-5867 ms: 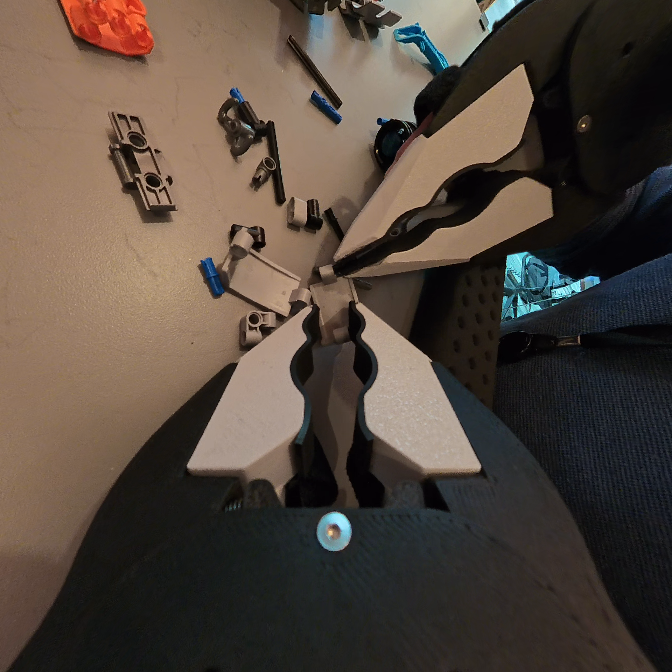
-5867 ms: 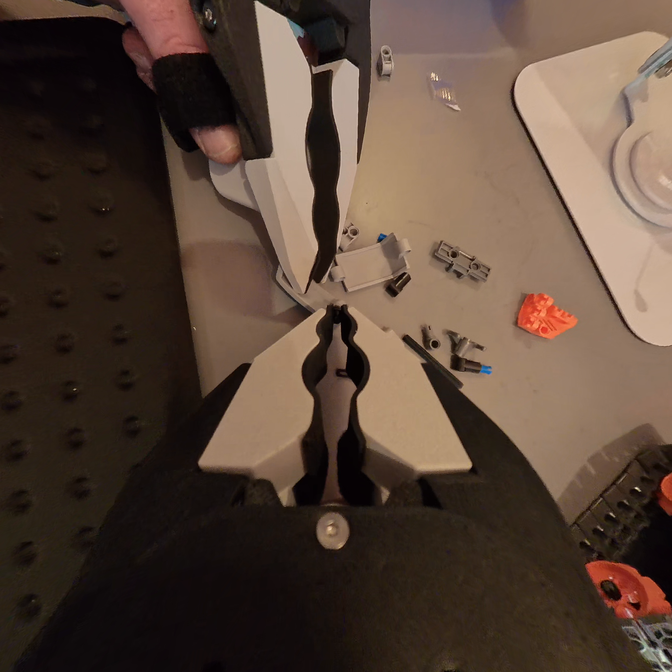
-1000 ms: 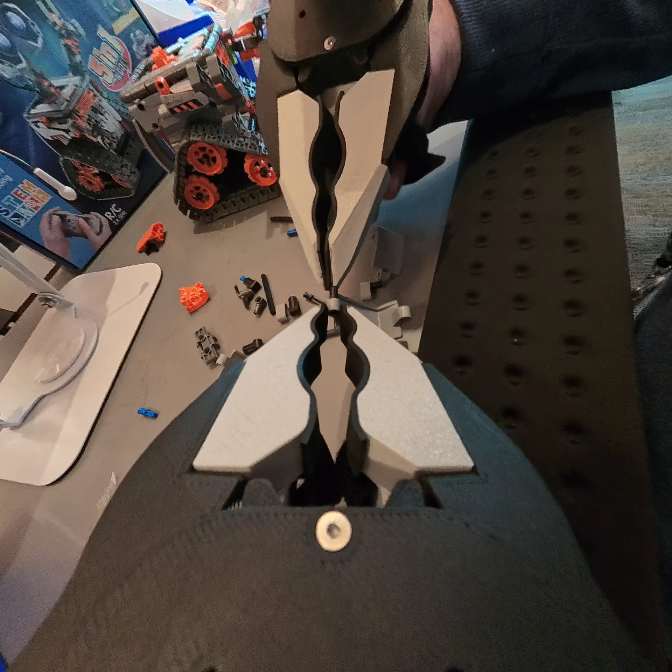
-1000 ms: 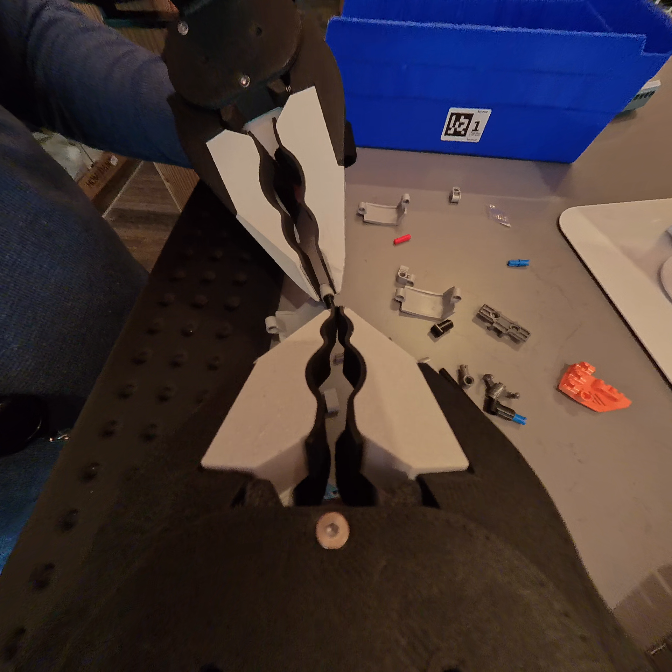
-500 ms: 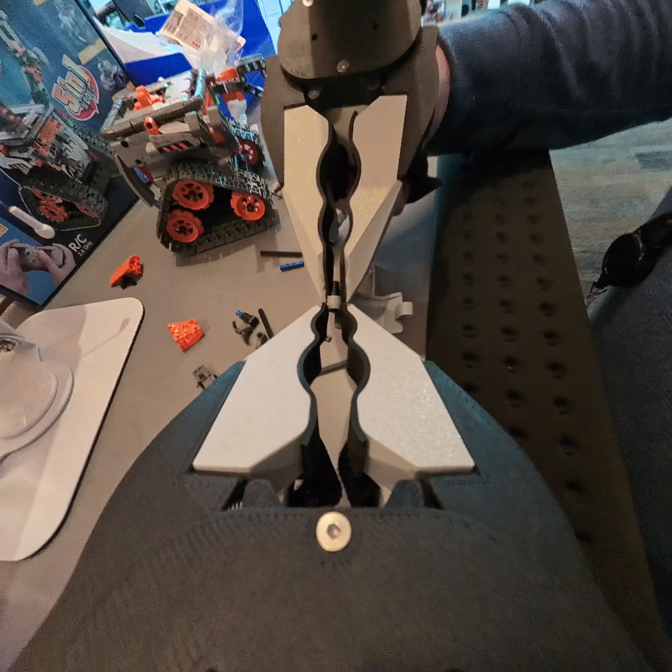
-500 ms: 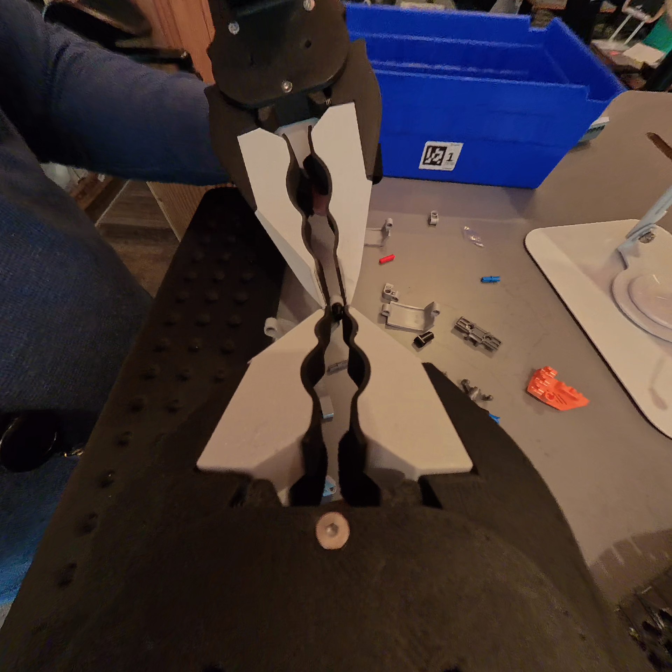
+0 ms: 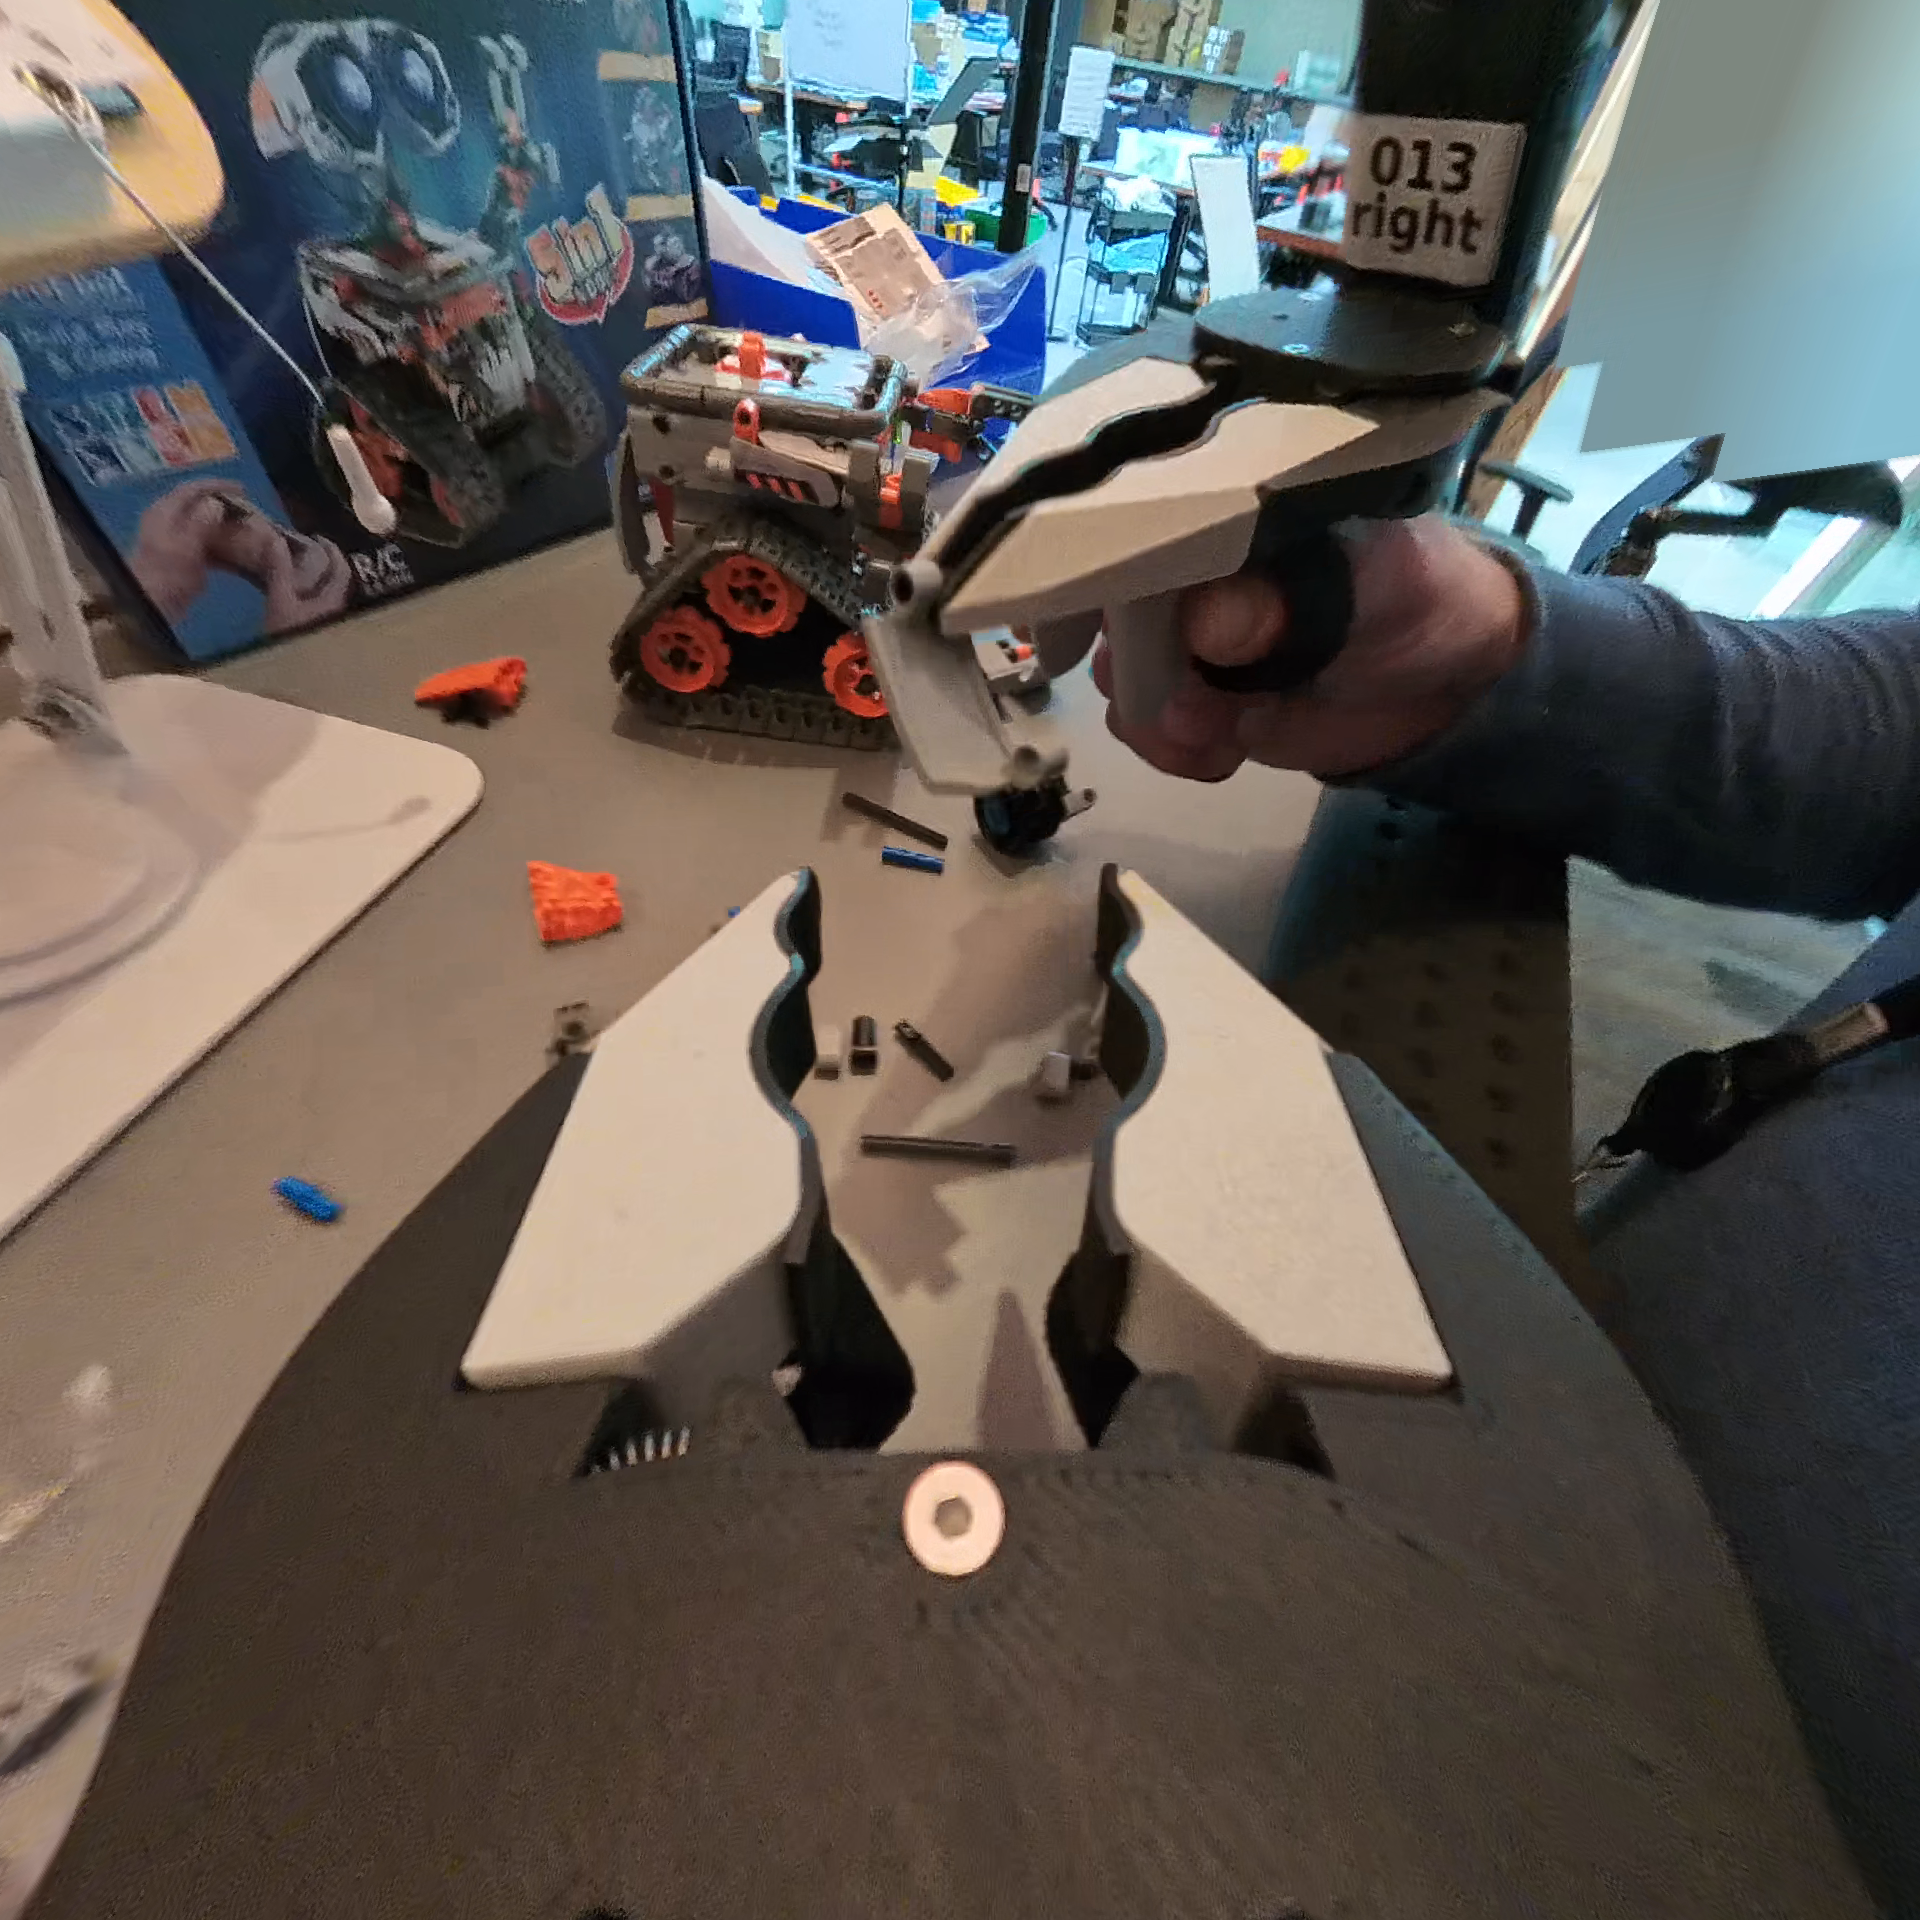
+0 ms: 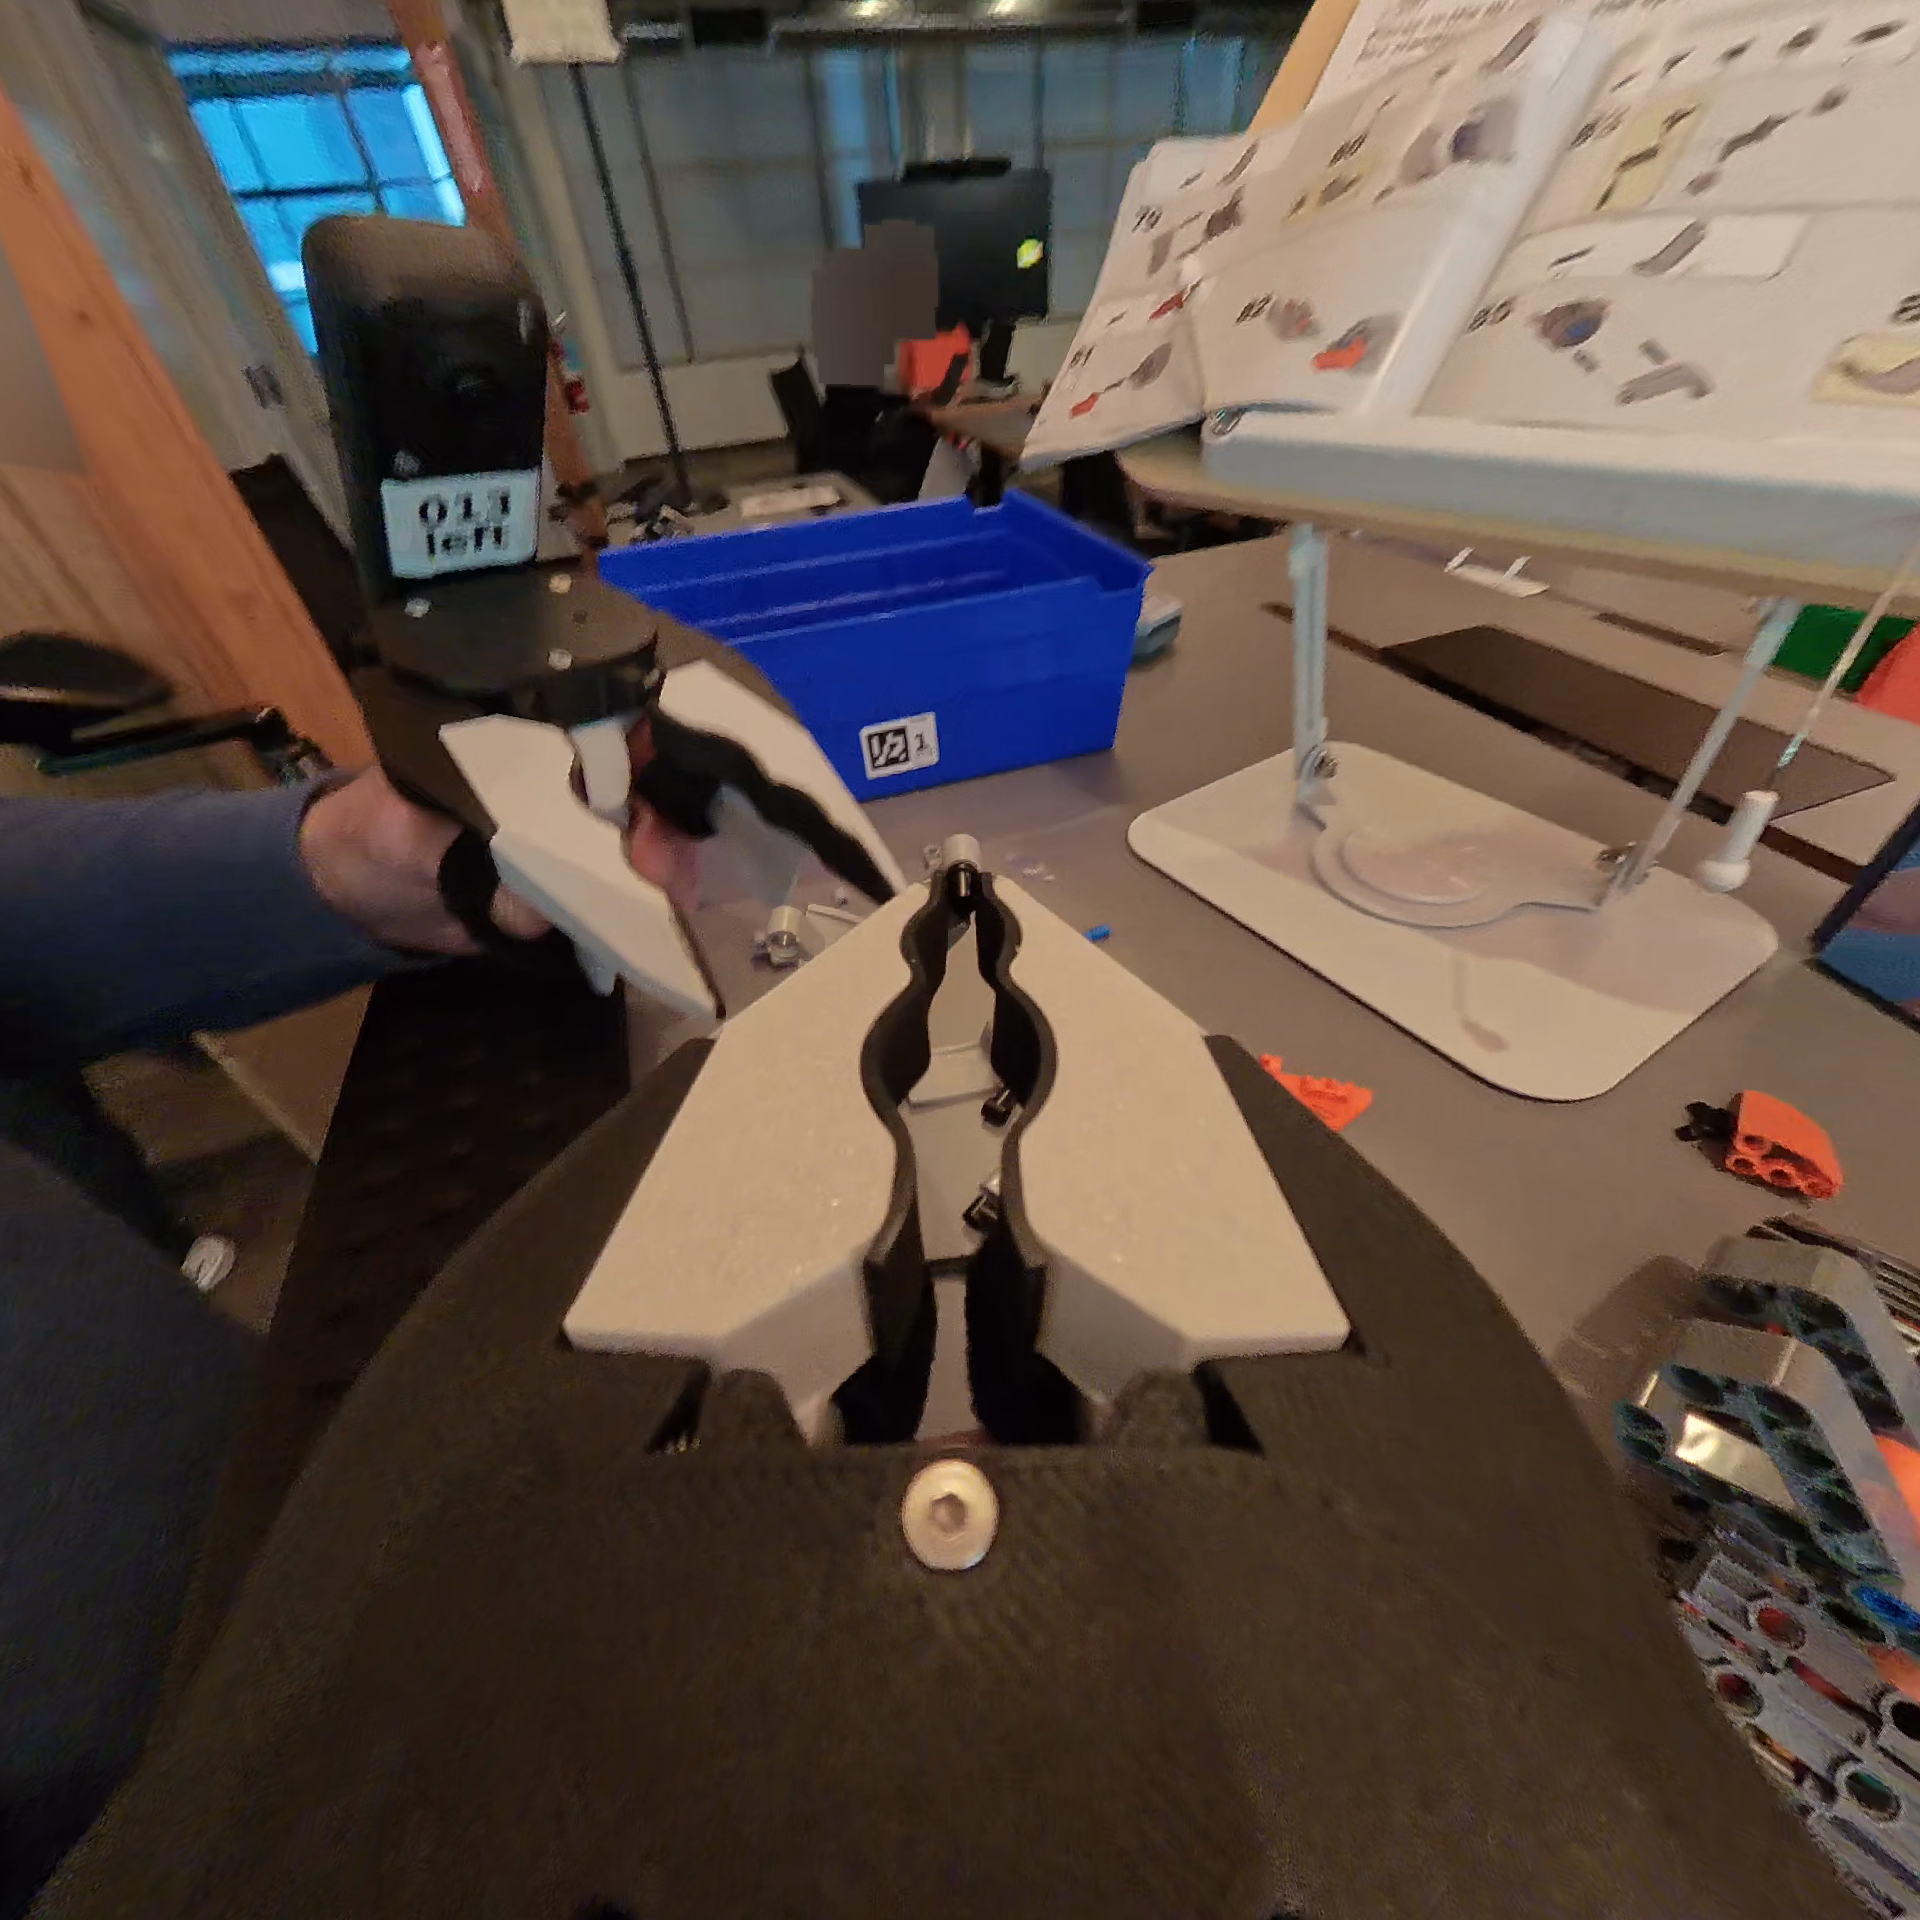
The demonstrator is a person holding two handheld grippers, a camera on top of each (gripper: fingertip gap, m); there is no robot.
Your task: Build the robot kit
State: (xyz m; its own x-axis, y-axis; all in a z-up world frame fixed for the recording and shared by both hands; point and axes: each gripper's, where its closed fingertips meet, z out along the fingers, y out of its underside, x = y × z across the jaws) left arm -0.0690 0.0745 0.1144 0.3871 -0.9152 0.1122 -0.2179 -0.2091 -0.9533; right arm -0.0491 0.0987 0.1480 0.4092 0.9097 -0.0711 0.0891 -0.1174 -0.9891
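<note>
My left gripper (image 7: 956, 894) is open and empty above the grey table (image 7: 644, 810). Small black and grey pins (image 7: 935, 1146) lie on the table between its fingers. My right gripper (image 8: 961, 883) is shut on one end of a grey curved panel (image 7: 935, 707), and a black pin end shows at its tips. In the left wrist view the right gripper (image 7: 914, 587) is up and to the right, in the air, and the panel hangs down from it. In the right wrist view the left gripper (image 8: 795, 951) is off to the left, jaws apart.
A tracked grey and orange model (image 7: 758, 520) stands behind, in front of a picture box (image 7: 364, 312). Orange pieces (image 7: 575, 899), blue pins (image 7: 307, 1197) and a black axle lie about. A booklet stand's white base (image 8: 1455, 914) is at the right and a blue bin (image 8: 904, 634) at the back. A black studded mat (image 7: 1455, 1039) lies along the table edge.
The two grippers met tip to tip on the grey panel. Now my left gripper has opened and let go, and the right has drawn away and up with the panel.
</note>
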